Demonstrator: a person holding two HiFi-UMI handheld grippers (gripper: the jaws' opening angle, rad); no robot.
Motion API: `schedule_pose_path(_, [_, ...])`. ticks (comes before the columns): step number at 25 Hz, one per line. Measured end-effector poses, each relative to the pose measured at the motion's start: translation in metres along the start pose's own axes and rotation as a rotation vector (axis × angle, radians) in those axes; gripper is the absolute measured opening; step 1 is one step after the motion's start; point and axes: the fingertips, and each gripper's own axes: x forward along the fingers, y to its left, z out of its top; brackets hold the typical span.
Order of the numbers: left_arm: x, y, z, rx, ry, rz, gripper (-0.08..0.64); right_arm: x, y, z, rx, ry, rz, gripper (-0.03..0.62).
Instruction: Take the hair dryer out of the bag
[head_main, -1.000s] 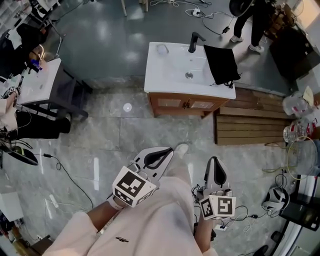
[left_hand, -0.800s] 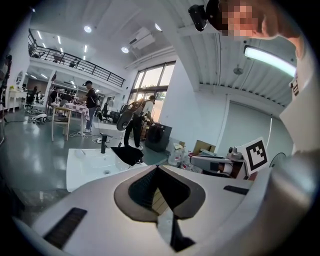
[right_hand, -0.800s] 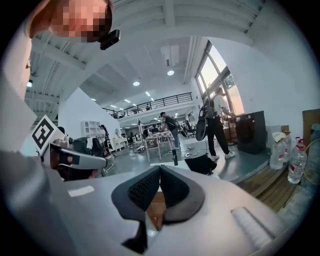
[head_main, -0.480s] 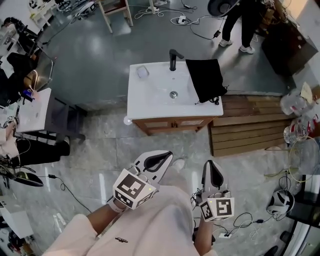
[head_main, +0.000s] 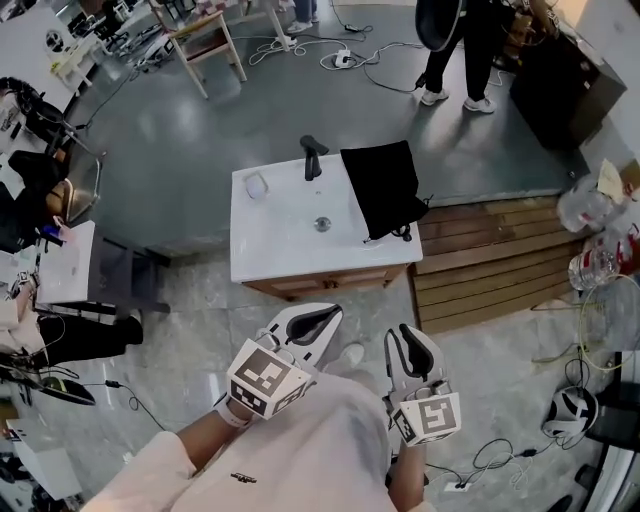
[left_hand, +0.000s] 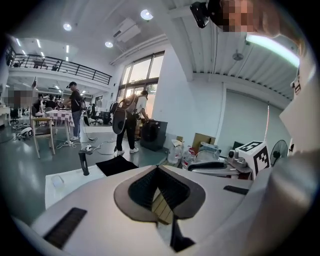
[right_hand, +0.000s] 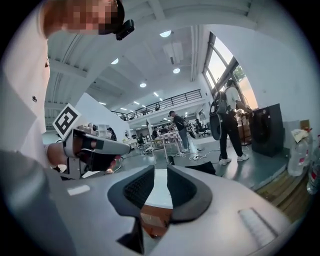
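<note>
Closer than a second back, the desk with its basin and tap has slid down the head view toward both grippers as the person walks up to it. The right fingers have also just been opening.

Nothing of the task itself is done yet. The bag, black and cloth-like, lies on the desk's right part, right of the tap, with one edge reaching the desk's right rim and a cord trailing at its near corner. No hair dryer shows in any view; I judge it is still inside the bag. The approach, opening the bag and drawing the dryer out are all left.

The left gripper has its fingers clenched together on nothing. The right gripper has its fingers a little apart, with only the far desk seen through the gap. Both are held low before the person's body, over the floor and short of the desk's near edge. The bag is well apart from either, ahead and slightly right of the right fingers.
</note>
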Motion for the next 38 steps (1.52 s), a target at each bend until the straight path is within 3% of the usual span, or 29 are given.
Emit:
schedule_pose_path(9, [0.054,-0.005,0.014,0.045,0.030,-0.030,0.008,0.004,-0.053,0.013,-0.016,-0.053,-0.085,0.083])
schedule_pose_path(11, [0.058,0.002,0.016,0.033,0.020,-0.021,0.008,0.010,-0.061,0.014,-0.018,-0.061,-0.113,0.083])
schedule_pose_path(16, [0.057,0.033,0.005,-0.031,0.035,-0.008,0.008,0.041,-0.049,0.013,-0.026,-0.022,-0.084,0.083])
schedule_pose_path(31, [0.122,0.098,0.033,-0.011,0.073,-0.133,0.008,0.122,-0.098,0.011,0.022,0.096,-0.195,0.081])
schedule_pose_path(38, [0.137,0.127,0.033,-0.008,0.097,-0.224,0.008,0.160,-0.098,-0.001,0.025,0.135,-0.260,0.083])
